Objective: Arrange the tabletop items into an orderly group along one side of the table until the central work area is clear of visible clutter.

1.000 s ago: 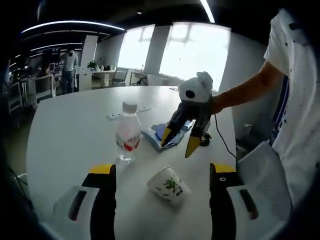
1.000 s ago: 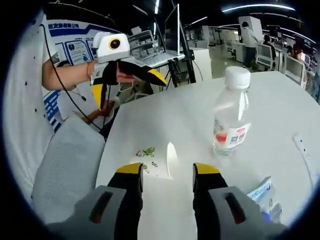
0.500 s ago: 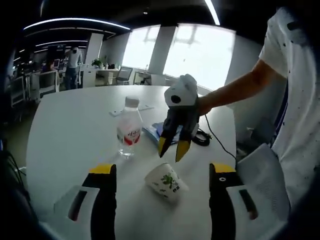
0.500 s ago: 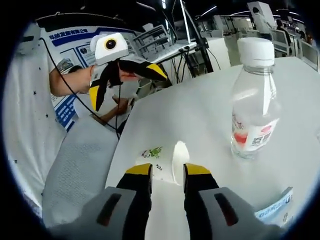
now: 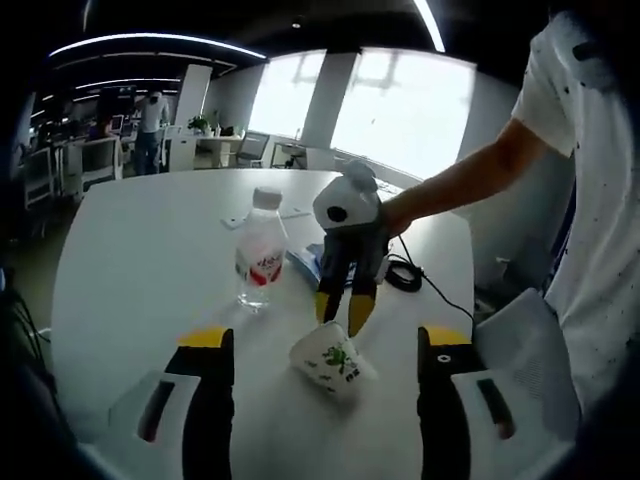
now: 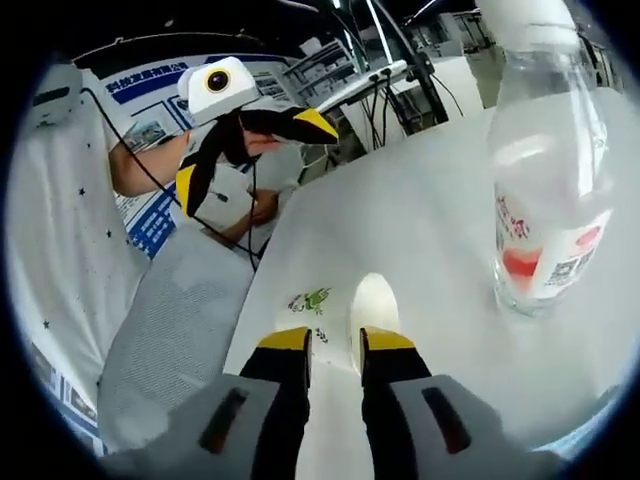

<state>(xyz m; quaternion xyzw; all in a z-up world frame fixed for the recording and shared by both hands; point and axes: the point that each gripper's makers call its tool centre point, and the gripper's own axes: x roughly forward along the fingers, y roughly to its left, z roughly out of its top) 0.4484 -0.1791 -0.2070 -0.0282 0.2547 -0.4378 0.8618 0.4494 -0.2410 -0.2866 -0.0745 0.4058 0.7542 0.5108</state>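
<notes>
Two narrow-set jaws of the right gripper (image 6: 334, 340) straddle the rim of the tipped paper cup (image 5: 331, 363) near the tabletop (image 5: 150, 250) edge, not visibly clamped; left gripper (image 5: 325, 345) wide apart; close gently, avoid crushing.

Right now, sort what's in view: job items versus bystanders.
Job items: paper cup lying on its side, water bottle, blue packet, right claw at the cup's rim, left claw.

Bystanders: black cable, grey chair, distant desks.
</notes>
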